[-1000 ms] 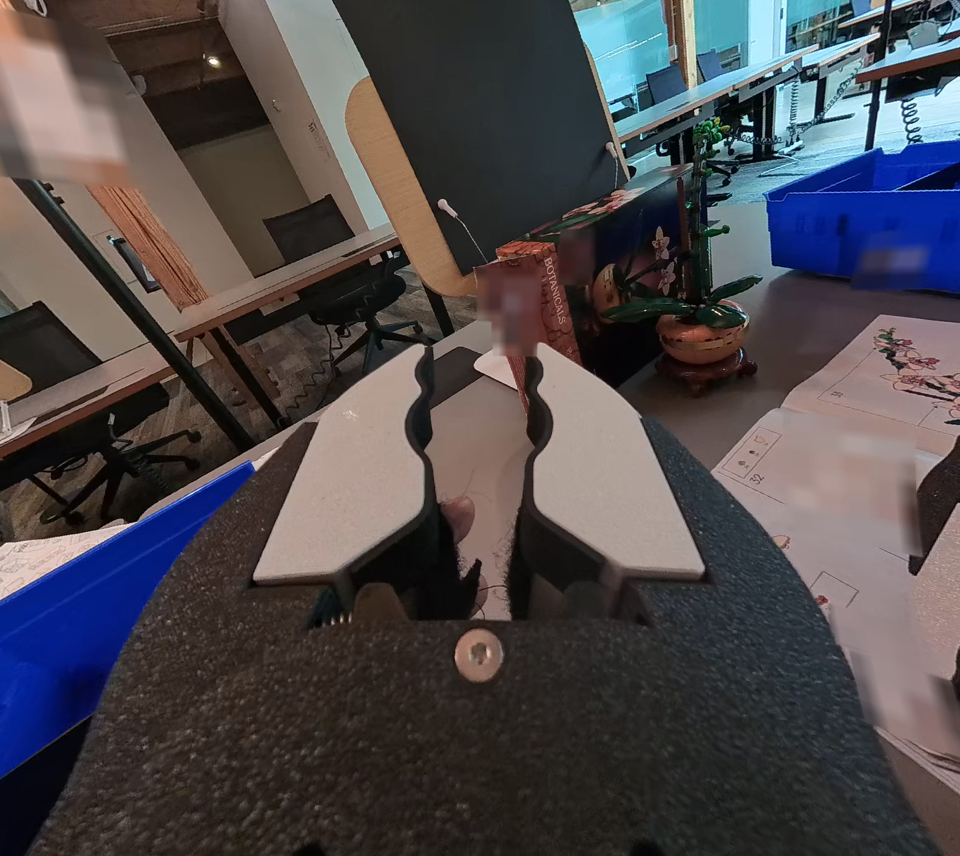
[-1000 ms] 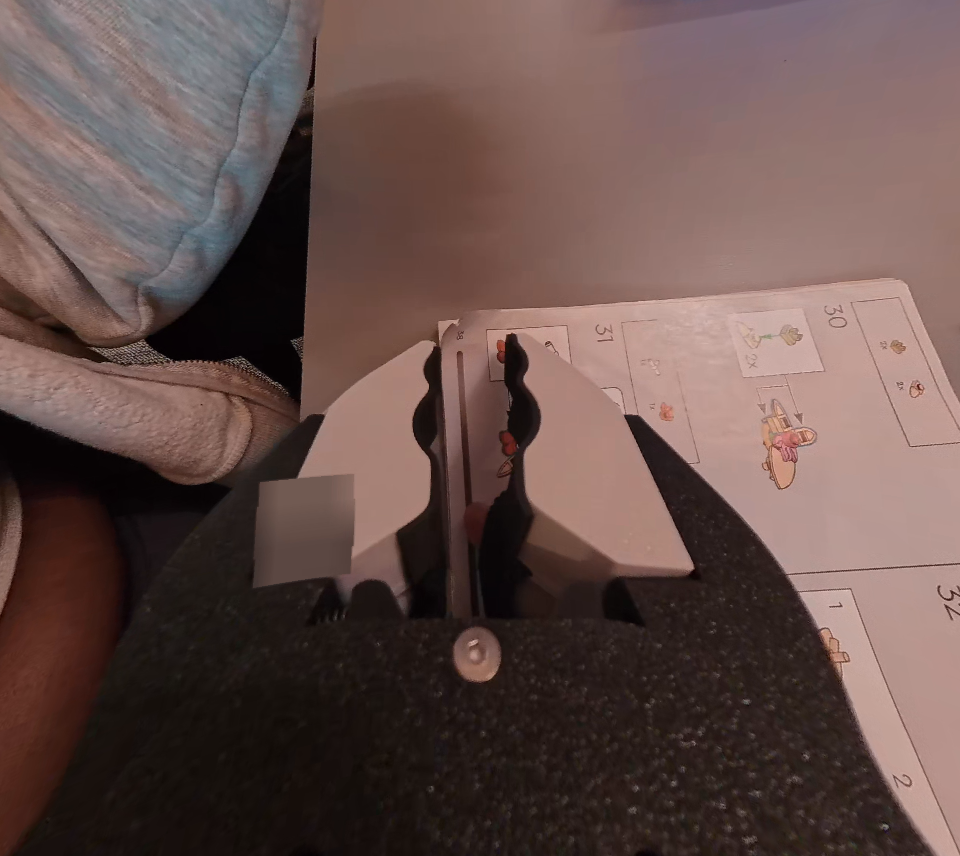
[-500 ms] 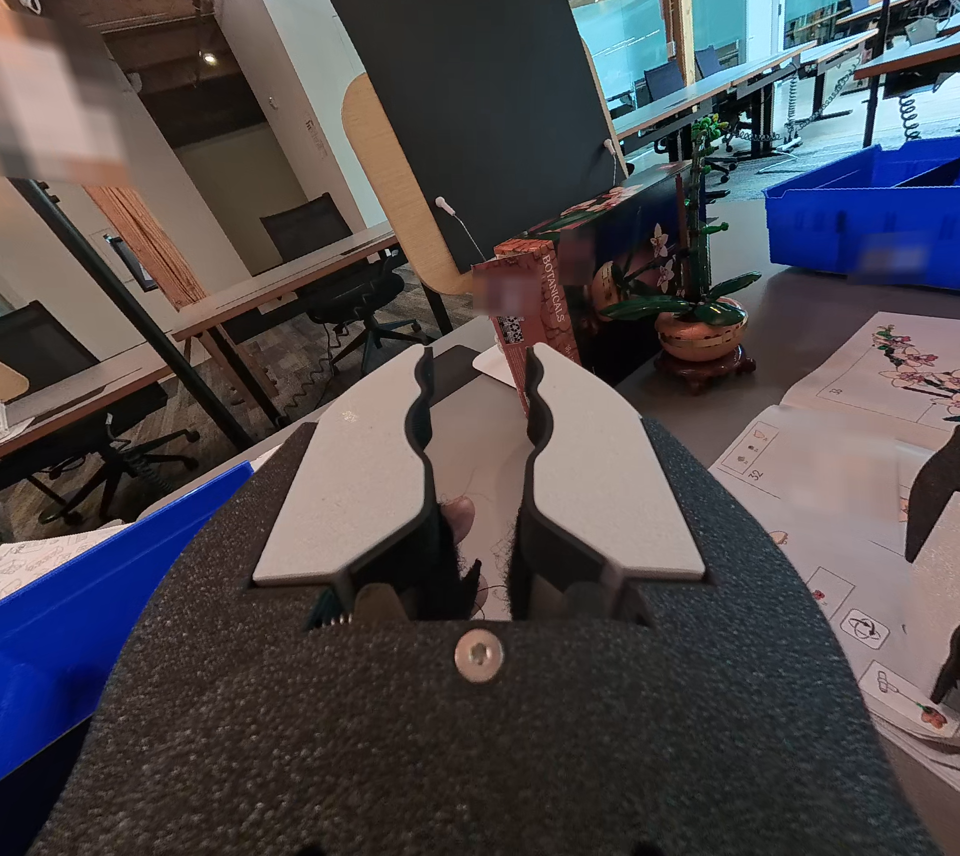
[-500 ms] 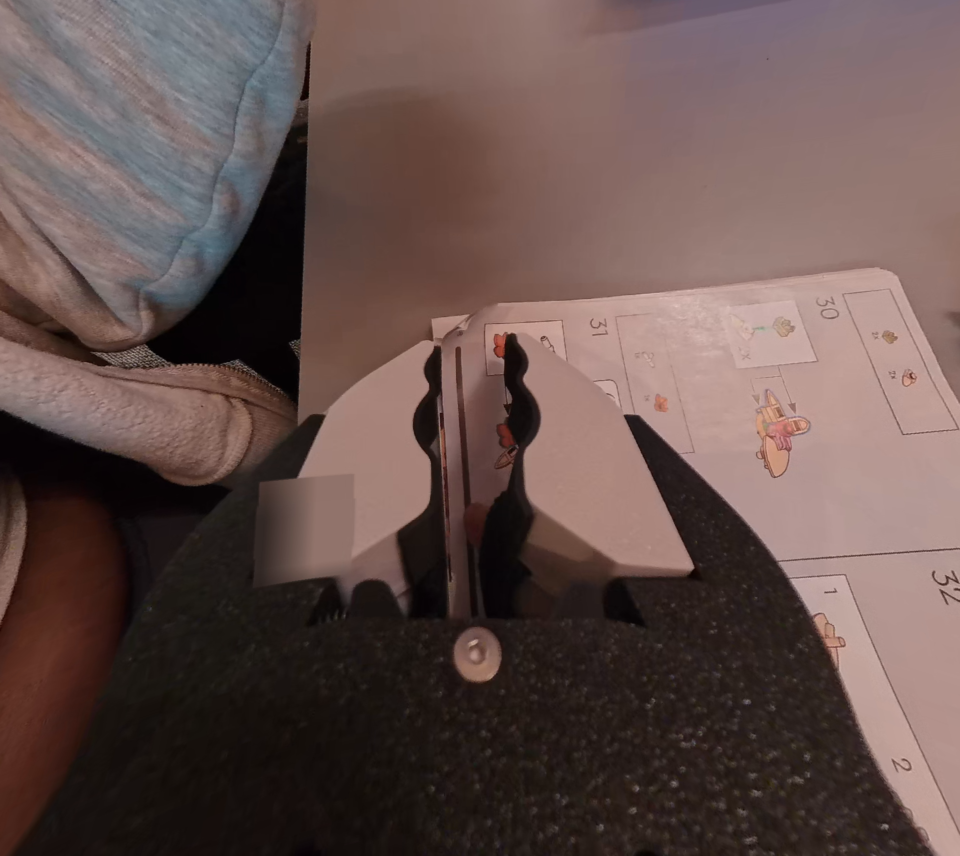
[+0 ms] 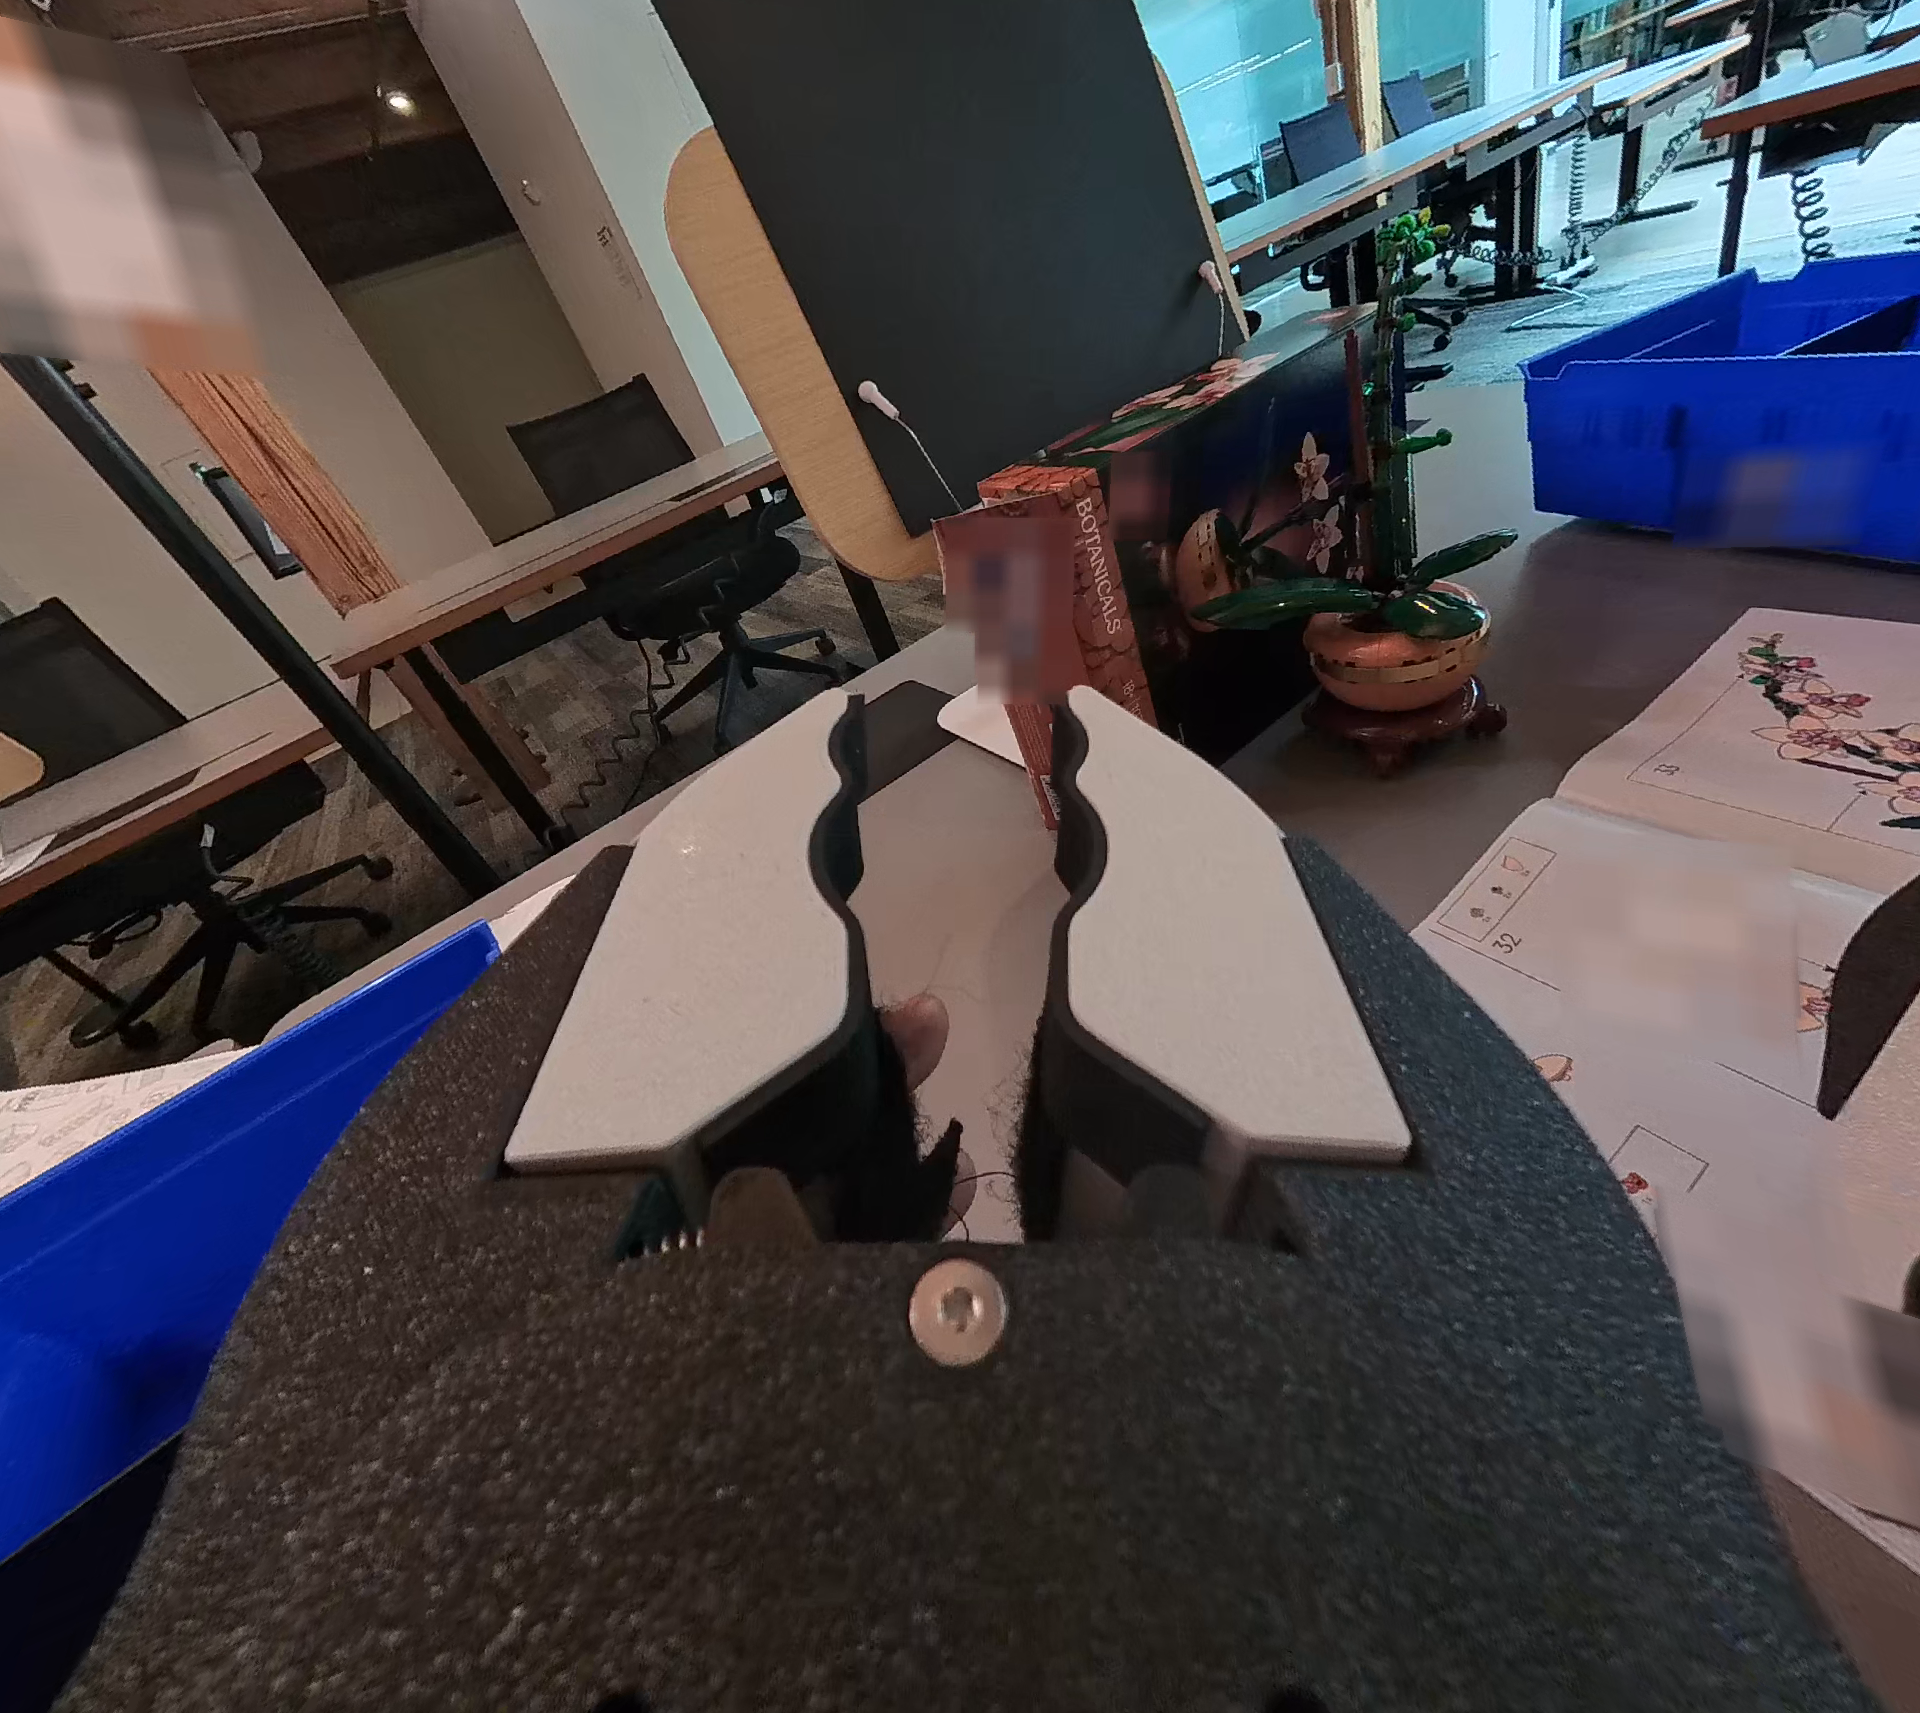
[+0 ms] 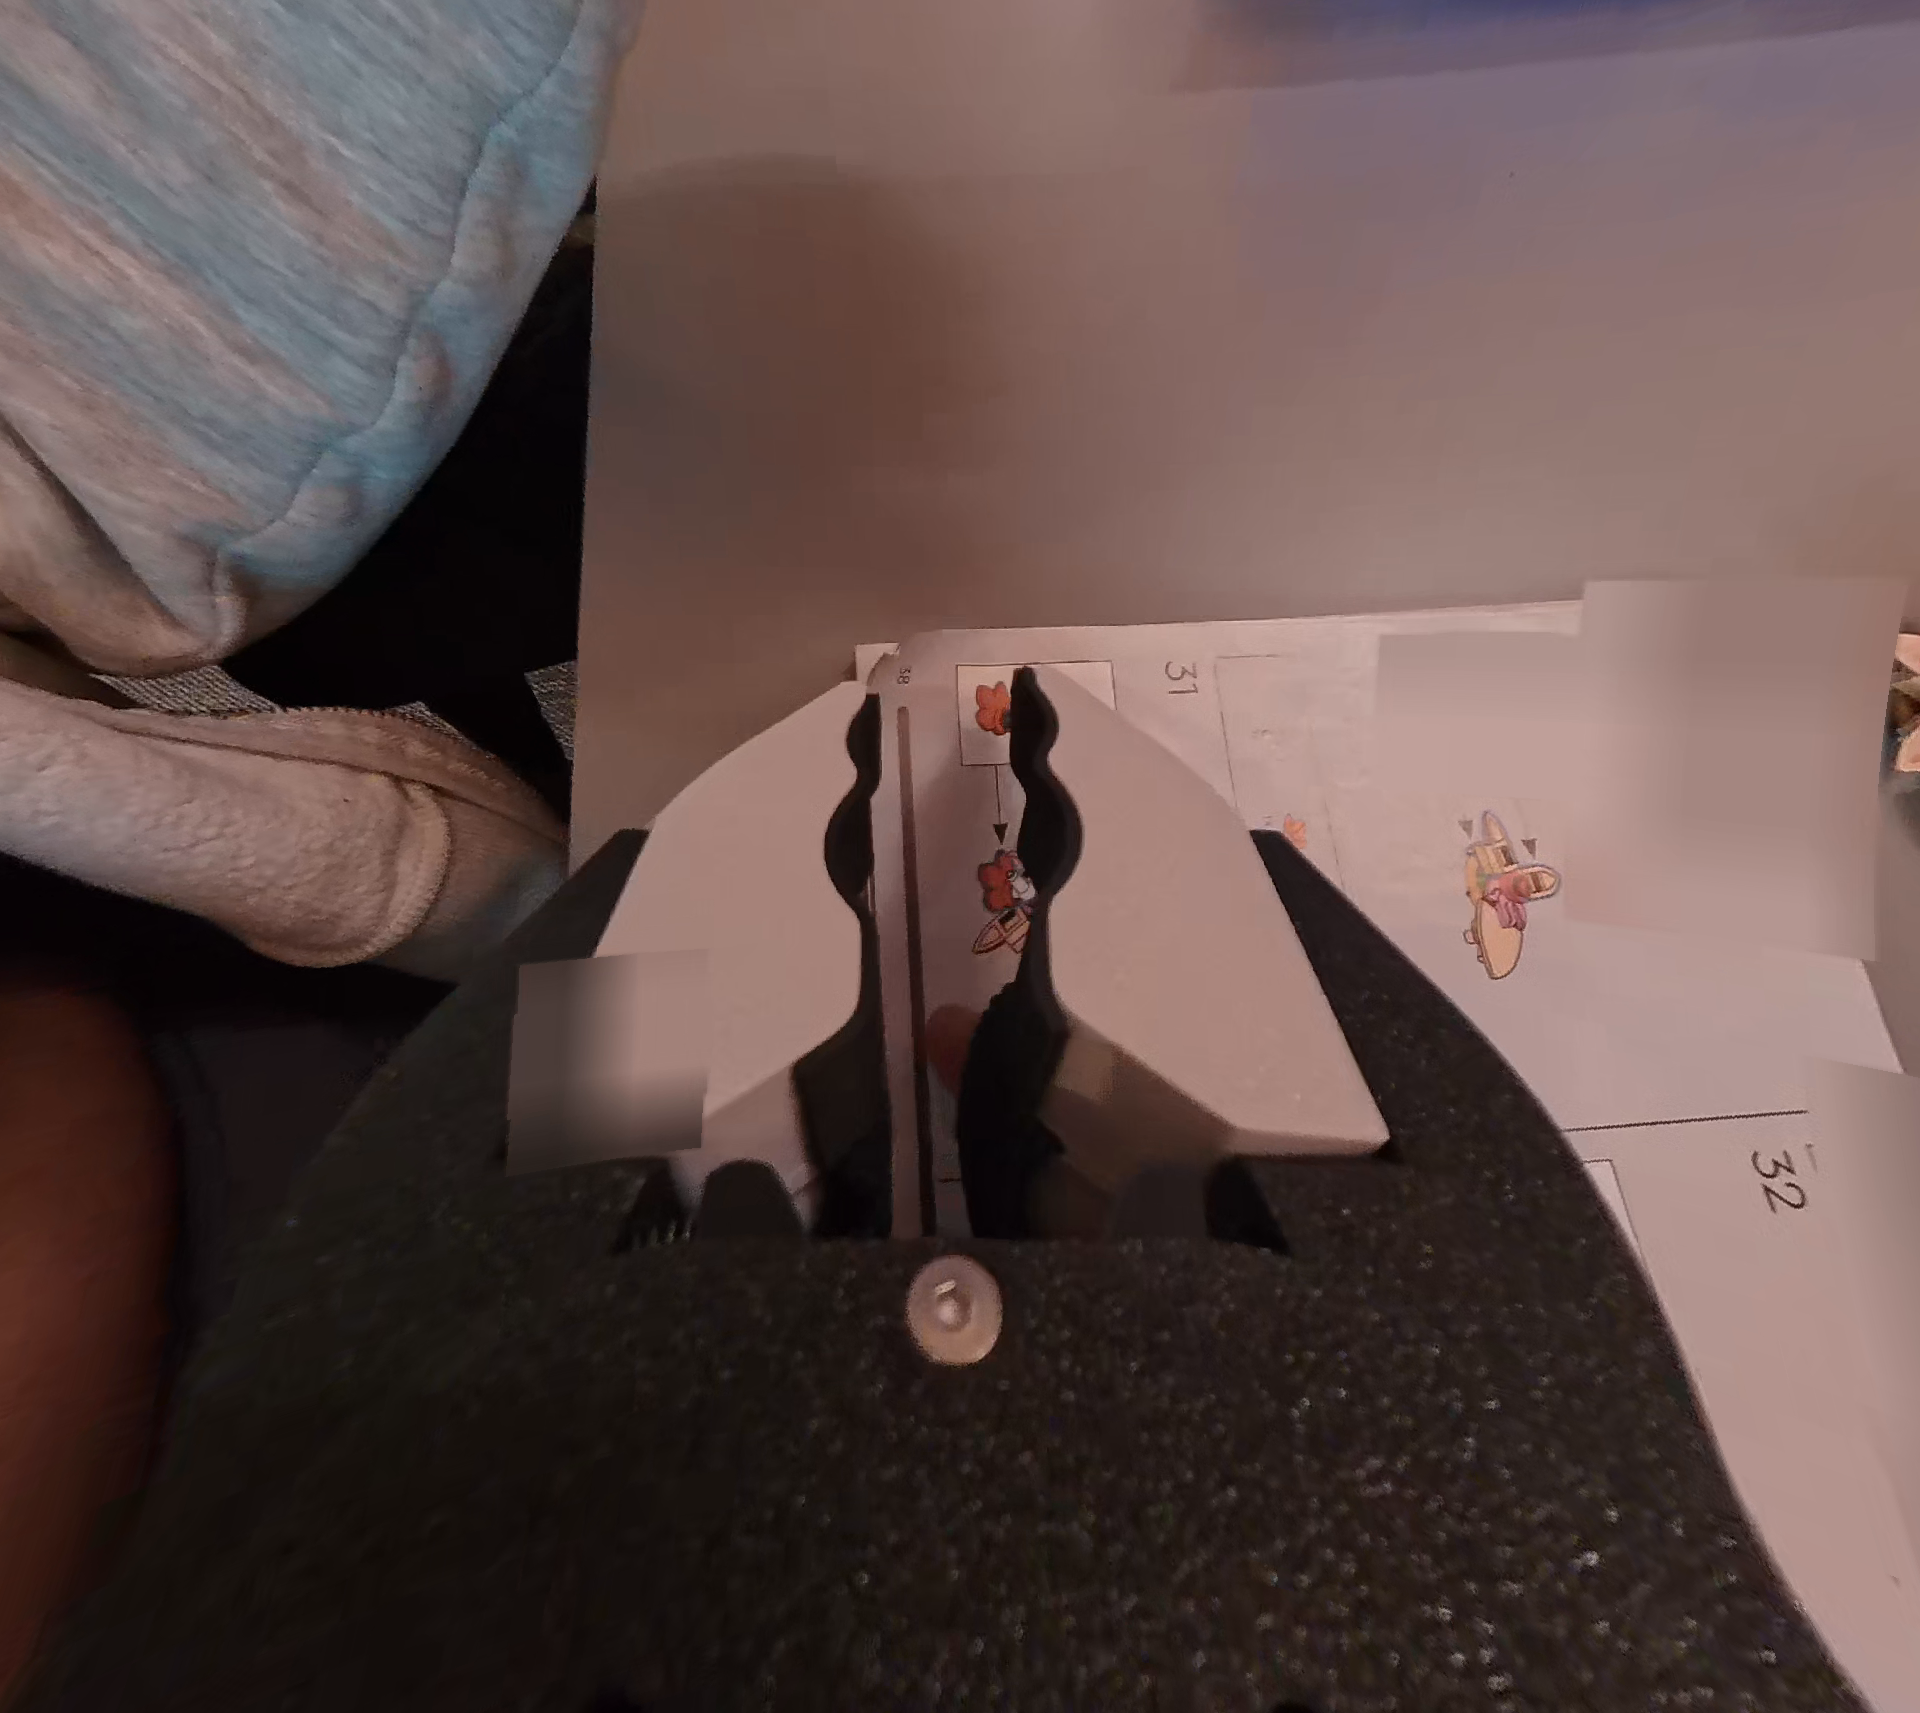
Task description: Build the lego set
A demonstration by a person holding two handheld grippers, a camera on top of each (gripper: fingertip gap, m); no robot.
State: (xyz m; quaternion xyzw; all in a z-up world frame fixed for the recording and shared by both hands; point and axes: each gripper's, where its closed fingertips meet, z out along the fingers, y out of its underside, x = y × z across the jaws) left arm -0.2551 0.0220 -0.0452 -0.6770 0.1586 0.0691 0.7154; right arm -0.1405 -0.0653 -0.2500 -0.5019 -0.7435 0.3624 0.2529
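Note:
The open instruction booklet (image 6: 1299, 728) lies on the grey table (image 6: 1143, 313). My right gripper (image 6: 940, 687) hovers over its near left corner, jaws a small way apart, and the page margin shows in the gap close to the left finger. My left gripper (image 5: 951, 718) is open and empty above the table. A partly built Lego orchid in a pink pot (image 5: 1392, 624) stands behind the booklet (image 5: 1704, 749), next to the set's box (image 5: 1081, 603). One finger of the right gripper (image 5: 1870, 988) shows at the right edge of the left wrist view.
A blue bin (image 5: 1714, 416) stands at the back right, another blue bin (image 5: 208, 1144) at the near left. A person's light sleeve (image 6: 260, 209) hangs past the table's left edge. A black panel (image 5: 883, 105) leans behind the box.
Little differs. The right gripper's jaws stand slightly wider over the booklet corner. The left gripper has stayed open in much the same place.

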